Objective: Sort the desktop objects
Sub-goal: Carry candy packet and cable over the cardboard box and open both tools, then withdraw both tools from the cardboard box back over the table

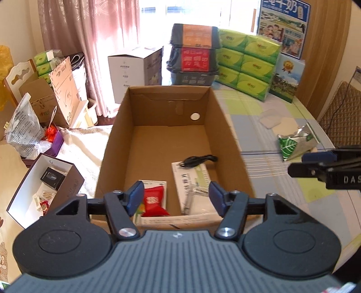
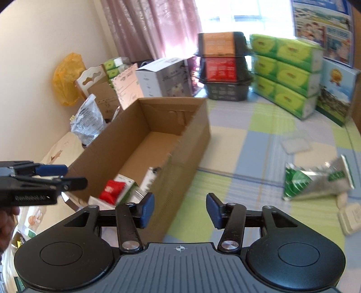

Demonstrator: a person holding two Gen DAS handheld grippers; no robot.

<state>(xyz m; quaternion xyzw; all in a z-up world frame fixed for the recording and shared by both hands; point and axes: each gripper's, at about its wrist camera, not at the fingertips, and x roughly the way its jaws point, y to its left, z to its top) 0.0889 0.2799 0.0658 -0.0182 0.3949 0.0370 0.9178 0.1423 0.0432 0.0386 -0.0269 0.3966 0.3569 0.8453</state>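
Left wrist | cardboard box [image 1: 227,139] between tongs [image 1: 177,198], green packet [image 1: 295,144]

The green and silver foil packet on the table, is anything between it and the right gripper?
Nothing visible. The right gripper is open and empty over bare checked tablecloth; the green and silver foil packet lies ahead to its right, unobstructed.

Bright daylight pours through a window [image 1: 198,11] at the top centre, washing out the glass. A pink curtain [image 1: 90,40] hangs at the upper left. A cream wall [image 2: 29,67] fills the left of the right wrist view. A checked cloth [image 2: 248,144] covers the table, and a wooden panel [image 1: 327,49] stands at the upper right.
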